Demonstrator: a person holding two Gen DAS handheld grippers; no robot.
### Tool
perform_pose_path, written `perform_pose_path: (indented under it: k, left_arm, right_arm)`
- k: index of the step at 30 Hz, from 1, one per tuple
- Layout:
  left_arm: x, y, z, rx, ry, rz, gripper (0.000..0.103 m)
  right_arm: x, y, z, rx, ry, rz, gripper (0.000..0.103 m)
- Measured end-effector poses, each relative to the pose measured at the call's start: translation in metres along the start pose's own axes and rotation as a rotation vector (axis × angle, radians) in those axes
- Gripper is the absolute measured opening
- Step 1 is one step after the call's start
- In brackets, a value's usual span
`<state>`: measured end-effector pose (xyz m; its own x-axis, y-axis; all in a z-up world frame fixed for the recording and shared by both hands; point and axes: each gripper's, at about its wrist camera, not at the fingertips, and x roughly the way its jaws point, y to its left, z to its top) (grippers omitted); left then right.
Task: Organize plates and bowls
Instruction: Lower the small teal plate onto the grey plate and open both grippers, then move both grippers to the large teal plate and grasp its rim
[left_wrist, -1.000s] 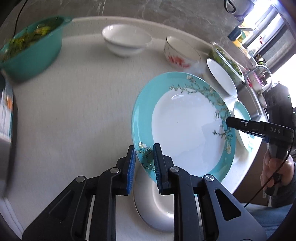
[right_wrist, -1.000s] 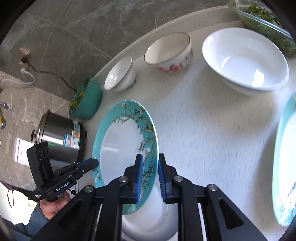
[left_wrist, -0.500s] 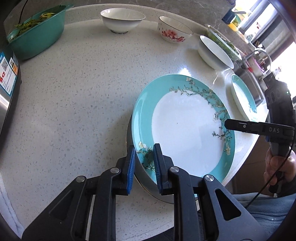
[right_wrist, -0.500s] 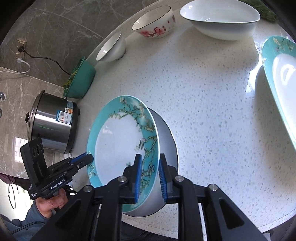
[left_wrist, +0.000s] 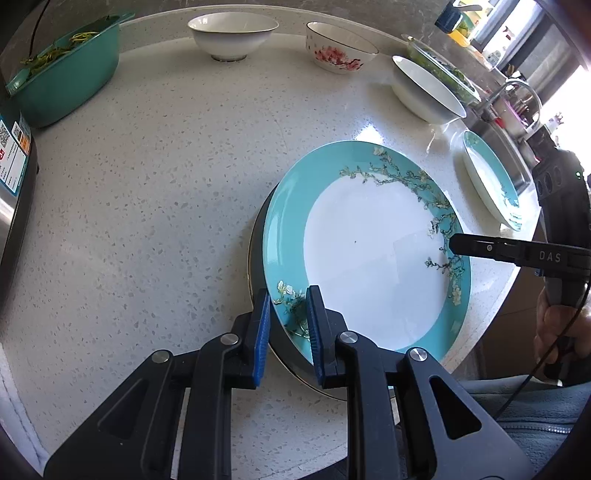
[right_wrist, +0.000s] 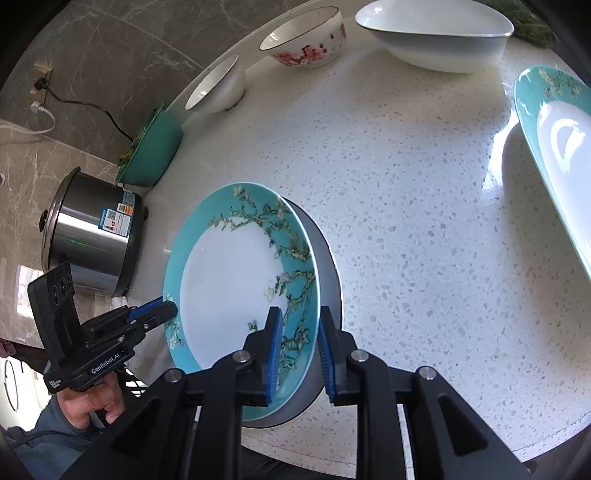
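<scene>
Teal blossom plates: we count two, one plate stacked on another dish, a second plate near the counter's edge.
Dish beneath: one grey-white dish.
Empty bowls: we see three, a plain bowl, a red-flowered bowl, a wide white bowl.
Vegetable containers: two, a teal pot and a glass dish.
Cookers: one steel cooker.
Grippers: two, left and right.
</scene>
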<state>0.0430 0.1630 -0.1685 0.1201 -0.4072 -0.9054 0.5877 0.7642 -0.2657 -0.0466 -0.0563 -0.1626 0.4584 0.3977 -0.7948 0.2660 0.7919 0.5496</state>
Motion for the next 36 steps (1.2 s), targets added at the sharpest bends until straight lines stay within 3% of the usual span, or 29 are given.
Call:
perform_pose_path:
  k: [7, 11, 14, 17, 18, 19, 21, 23, 25, 30, 34, 36]
  left_arm:
    - [-0.001, -0.004, -0.002, 0.024, -0.006, 0.041, 0.018]
    - [-0.005, -0.004, -0.001, 0.027, -0.022, 0.045, 0.018]
    - [-0.014, -0.004, 0.003, 0.021, -0.069, 0.053, 0.019]
    - [-0.027, -0.008, 0.011, 0.018, -0.134, 0.032, 0.019]
    - [-0.031, -0.01, 0.014, 0.017, -0.154, 0.018, 0.025]
    - [-0.035, -0.014, 0.018, 0.015, -0.174, -0.003, 0.031]
    - [-0.041, -0.025, 0.03, 0.007, -0.212, -0.072, 0.078]
    - [-0.047, -0.039, 0.042, 0.004, -0.275, -0.146, 0.089]
    - [-0.048, -0.057, 0.052, 0.021, -0.294, -0.213, 0.089]
    - [-0.032, -0.102, 0.081, -0.007, -0.245, -0.362, 0.089]
    - [-0.013, -0.141, 0.098, -0.025, -0.242, -0.371, 0.092]
    - [0.003, -0.162, 0.106, -0.041, -0.223, -0.357, 0.092]
  right_arm:
    - [0.007, 0.032, -0.007, -0.177, -0.012, -0.136, 0.035]
    - [0.011, 0.045, -0.012, -0.244, -0.02, -0.193, 0.048]
    - [0.012, 0.053, -0.014, -0.297, -0.032, -0.24, 0.055]
    - [0.005, 0.054, -0.013, -0.291, -0.058, -0.233, 0.064]
    - [0.001, 0.053, -0.014, -0.287, -0.067, -0.231, 0.066]
    - [-0.006, 0.051, -0.015, -0.275, -0.087, -0.213, 0.069]
    - [-0.024, 0.042, -0.015, -0.235, -0.124, -0.156, 0.071]
    - [-0.041, 0.03, -0.016, -0.19, -0.163, -0.106, 0.076]
    - [-0.061, 0.013, -0.016, -0.135, -0.209, -0.056, 0.078]
    - [-0.118, -0.044, -0.011, -0.018, -0.323, 0.122, 0.085]
    - [-0.158, -0.105, 0.004, 0.046, -0.371, 0.245, 0.103]
    - [-0.175, -0.14, 0.011, 0.071, -0.384, 0.289, 0.103]
